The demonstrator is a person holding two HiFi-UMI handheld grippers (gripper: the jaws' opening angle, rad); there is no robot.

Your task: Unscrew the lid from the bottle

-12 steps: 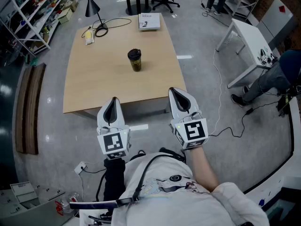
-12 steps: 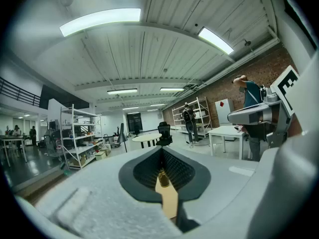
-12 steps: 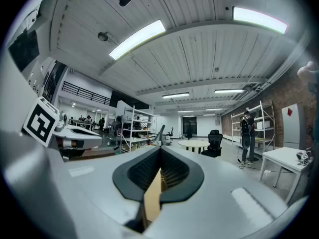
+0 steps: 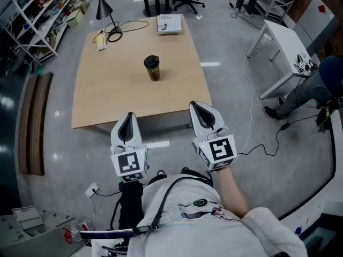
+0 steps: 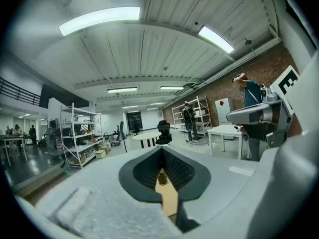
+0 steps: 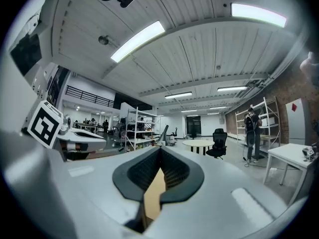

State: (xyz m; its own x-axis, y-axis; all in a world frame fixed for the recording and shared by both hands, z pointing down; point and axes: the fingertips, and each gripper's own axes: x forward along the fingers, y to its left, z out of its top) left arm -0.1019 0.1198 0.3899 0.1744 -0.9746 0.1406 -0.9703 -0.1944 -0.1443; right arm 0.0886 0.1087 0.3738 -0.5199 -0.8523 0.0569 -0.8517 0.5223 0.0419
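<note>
Both grippers are held side by side in front of the body, short of the near edge of the table [image 4: 112,100], with their jaws pointed forward toward it. The left gripper [image 4: 128,123] is set slightly lower and nearer the body. The right gripper [image 4: 201,111] is carried at the end of a bare forearm [image 4: 234,191] and is angled a little inward. On each, a marker cube [image 4: 129,163] with a black-and-white square pattern is turned up toward the head camera.

In the left gripper view the pads of the left gripper [image 5: 160,153] are seen pressed together with nothing between them. The same is seen of the right gripper [image 6: 160,156] in its own view.

The bottle [image 4: 153,68] is stood upright near the middle of the table, well apart from both grippers, with its dark lid [image 4: 151,61] on. Its label is too small to be read. A book [image 4: 170,24] is laid at the far edge — its cover print cannot be made out either.
</note>
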